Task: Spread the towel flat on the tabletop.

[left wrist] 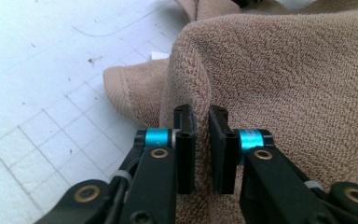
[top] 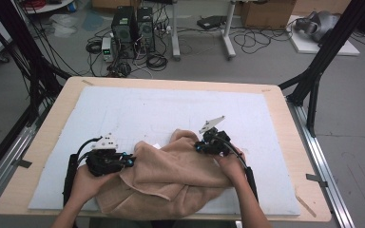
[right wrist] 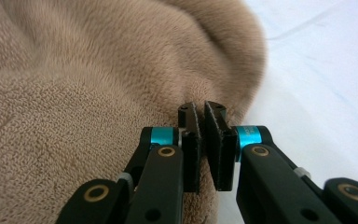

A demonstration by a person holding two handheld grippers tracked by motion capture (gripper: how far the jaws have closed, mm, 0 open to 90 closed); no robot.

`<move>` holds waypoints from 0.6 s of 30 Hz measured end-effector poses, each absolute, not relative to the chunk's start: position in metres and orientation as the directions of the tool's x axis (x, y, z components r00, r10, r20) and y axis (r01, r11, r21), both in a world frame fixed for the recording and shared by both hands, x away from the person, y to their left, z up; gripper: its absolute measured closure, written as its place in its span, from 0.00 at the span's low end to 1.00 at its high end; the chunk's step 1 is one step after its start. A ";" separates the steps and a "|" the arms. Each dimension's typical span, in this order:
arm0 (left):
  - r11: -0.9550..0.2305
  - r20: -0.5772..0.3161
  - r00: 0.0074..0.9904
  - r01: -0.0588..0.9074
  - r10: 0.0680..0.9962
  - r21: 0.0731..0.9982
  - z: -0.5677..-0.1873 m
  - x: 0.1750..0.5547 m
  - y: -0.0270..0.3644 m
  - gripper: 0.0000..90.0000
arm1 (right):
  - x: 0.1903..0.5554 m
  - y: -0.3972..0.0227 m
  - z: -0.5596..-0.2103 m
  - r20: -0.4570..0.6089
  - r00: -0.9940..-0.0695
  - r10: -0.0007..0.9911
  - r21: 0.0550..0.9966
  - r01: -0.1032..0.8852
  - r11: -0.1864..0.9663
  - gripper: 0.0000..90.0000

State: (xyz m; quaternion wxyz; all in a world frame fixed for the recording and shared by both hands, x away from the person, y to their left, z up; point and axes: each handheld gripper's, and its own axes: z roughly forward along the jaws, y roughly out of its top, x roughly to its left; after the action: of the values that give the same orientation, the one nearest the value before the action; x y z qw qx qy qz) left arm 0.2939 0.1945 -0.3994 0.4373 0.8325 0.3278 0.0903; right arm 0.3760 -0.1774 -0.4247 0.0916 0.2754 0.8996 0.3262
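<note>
towel (top: 171, 173): tan terry, looped pile, crumpled heap at 6 o'clock on the mat (top: 138, 109); long axis runs 9-to-3
left gripper (top: 129, 162): jaws pinched on a towel fold, 9 o'clock end
right gripper (top: 198, 146): jaws clamped on towel edge, 2 o'clock corner
mat: pale, flat, faint grid

We see our right gripper (right wrist: 204, 112) at six o'clock, its black jaws pinched on a fold of the tan towel (right wrist: 84, 93). The towel spreads from nine to twelve o'clock, and the white mat (right wrist: 326, 79) lies at two to four o'clock.
</note>
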 end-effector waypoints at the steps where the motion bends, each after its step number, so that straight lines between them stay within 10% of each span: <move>1: -0.389 -0.142 0.763 0.469 0.631 0.793 -0.396 0.297 0.196 0.93 | 0.375 -0.183 -0.419 0.004 -0.823 0.568 0.653 0.432 0.622 0.95; 13: -0.329 -0.025 0.734 0.334 0.679 0.884 -0.325 0.327 0.183 0.93 | 0.323 -0.243 -0.315 -0.099 -0.771 0.629 0.803 0.312 0.508 0.95; 18: -0.392 -0.020 0.765 0.352 0.644 0.850 -0.346 0.315 0.178 0.93 | 0.289 -0.242 -0.325 -0.106 -0.794 0.598 0.784 0.303 0.542 0.94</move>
State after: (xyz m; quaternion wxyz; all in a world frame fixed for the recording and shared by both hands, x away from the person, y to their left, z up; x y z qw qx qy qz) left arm 0.3146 0.1784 -0.3462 0.4598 0.8191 0.3042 0.1586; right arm 0.2892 -0.2419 -0.3250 0.1842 0.2624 0.8586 0.4001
